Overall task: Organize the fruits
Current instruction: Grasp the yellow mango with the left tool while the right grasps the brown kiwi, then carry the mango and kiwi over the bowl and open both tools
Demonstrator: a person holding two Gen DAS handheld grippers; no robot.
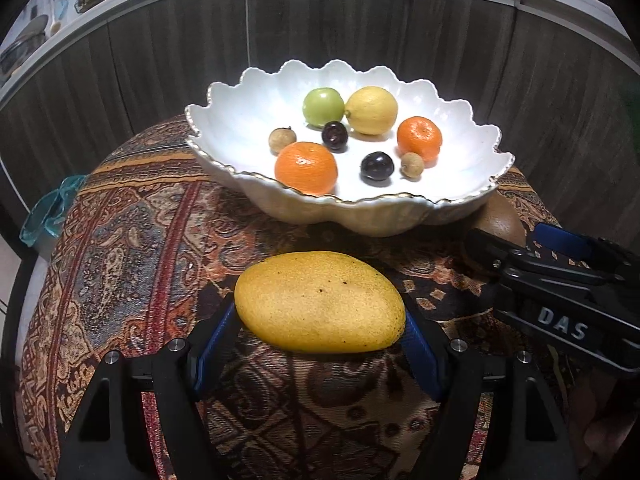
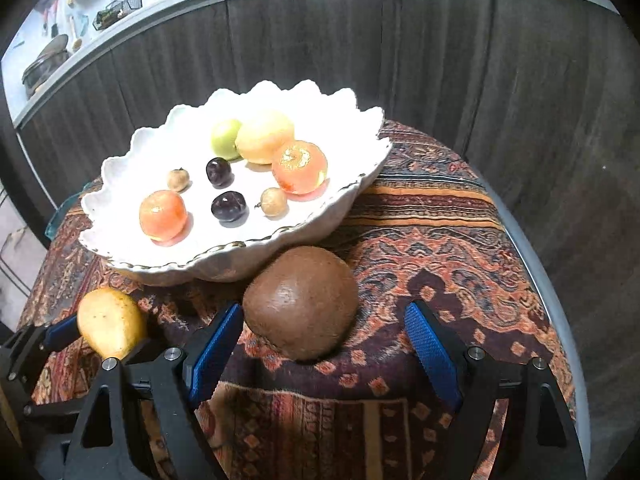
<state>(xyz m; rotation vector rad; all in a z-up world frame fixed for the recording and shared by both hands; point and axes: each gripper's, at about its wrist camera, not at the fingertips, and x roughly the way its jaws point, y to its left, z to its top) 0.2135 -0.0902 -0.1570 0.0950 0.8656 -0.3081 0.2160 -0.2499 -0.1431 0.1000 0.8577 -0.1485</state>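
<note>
A yellow mango [image 1: 320, 302] lies on the patterned cloth in front of a white scalloped bowl [image 1: 224, 120]. My left gripper [image 1: 320, 340] is shut on the mango, a blue pad against each end. In the right wrist view the mango [image 2: 110, 322] shows at lower left. A brown round fruit [image 2: 302, 304] sits on the cloth by the bowl [image 2: 120, 184]. My right gripper [image 2: 320, 344] is open around the brown fruit; the left pad is close to it and the right pad stands clear. The bowl holds two oranges, a lemon, a green fruit, two dark plums and two small brown fruits.
The round table carries a patterned cloth [image 1: 132, 240]. A dark wood-panelled counter front [image 1: 320, 24] curves behind the table. A teal object [image 1: 48, 212] hangs at the table's left edge. My right gripper's body [image 1: 560, 292] shows at the right of the left wrist view.
</note>
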